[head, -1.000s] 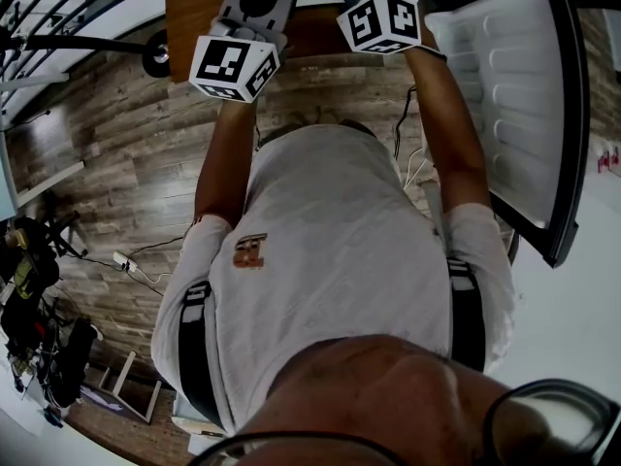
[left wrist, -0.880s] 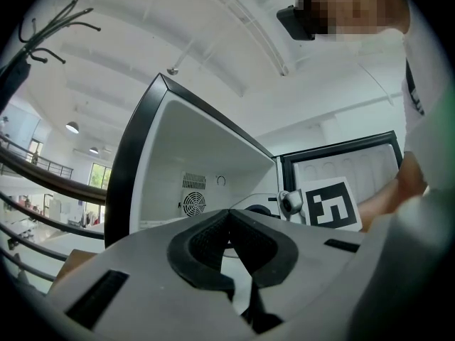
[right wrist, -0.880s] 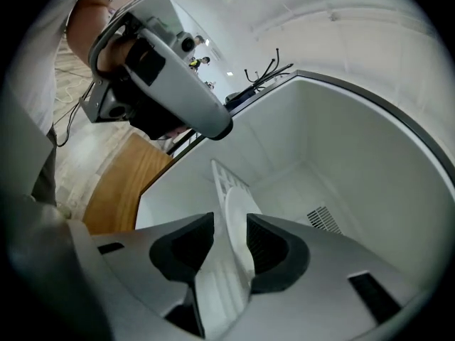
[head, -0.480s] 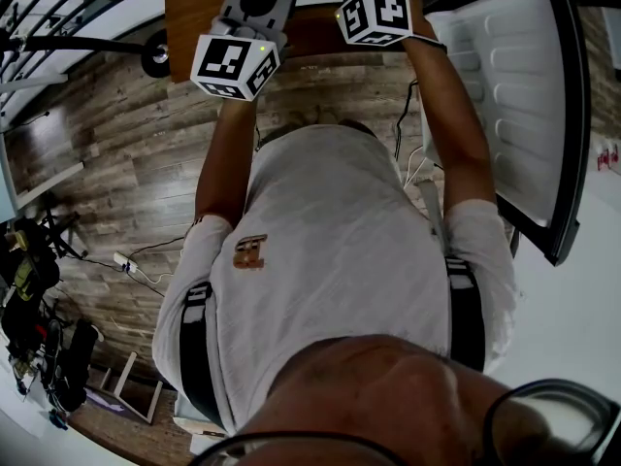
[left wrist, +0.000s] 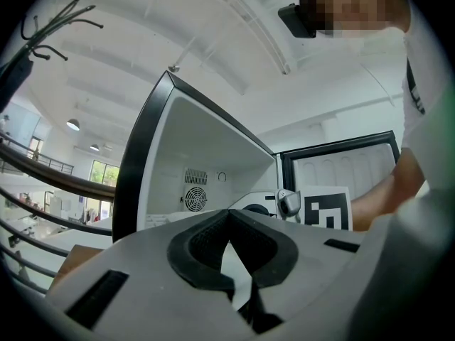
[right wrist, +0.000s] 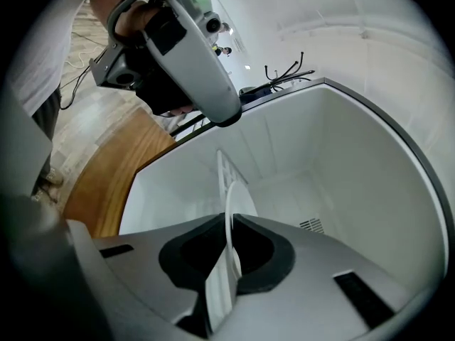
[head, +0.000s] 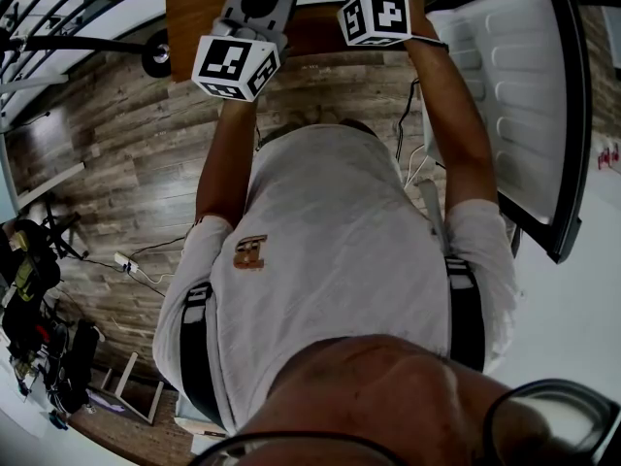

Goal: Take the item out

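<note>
Right gripper [right wrist: 229, 222]: jaws closing on the thin white plate [right wrist: 238, 199], which stands edge-on between its pads, inside the open fridge [right wrist: 341, 162] straight ahead. Left gripper [left wrist: 227, 214]: clenched, tips touching, nothing held.

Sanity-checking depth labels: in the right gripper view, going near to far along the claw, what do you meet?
Right claw, jaws closing on the rim between them → white plate → slotted white rack → vent on the fridge back wall.
</note>
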Action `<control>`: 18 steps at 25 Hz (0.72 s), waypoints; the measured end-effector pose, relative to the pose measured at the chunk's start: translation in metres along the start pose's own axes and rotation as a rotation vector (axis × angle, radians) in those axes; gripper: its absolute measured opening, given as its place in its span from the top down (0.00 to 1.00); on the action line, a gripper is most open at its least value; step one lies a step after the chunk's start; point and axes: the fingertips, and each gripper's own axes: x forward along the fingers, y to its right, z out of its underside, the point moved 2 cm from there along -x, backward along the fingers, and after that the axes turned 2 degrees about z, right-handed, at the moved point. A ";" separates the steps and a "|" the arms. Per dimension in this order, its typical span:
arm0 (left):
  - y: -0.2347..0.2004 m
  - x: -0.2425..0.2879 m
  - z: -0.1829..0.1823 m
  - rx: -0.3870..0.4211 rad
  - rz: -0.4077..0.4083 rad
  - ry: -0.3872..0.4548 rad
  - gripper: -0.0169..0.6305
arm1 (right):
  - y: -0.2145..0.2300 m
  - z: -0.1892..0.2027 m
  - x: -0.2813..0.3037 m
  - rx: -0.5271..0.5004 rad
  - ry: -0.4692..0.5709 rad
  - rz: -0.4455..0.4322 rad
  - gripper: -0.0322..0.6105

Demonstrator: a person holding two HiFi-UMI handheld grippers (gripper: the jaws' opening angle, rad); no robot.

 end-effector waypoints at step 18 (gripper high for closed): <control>0.006 -0.001 0.001 0.005 0.007 -0.006 0.95 | -0.008 -0.005 -0.017 -0.143 0.025 0.096 0.89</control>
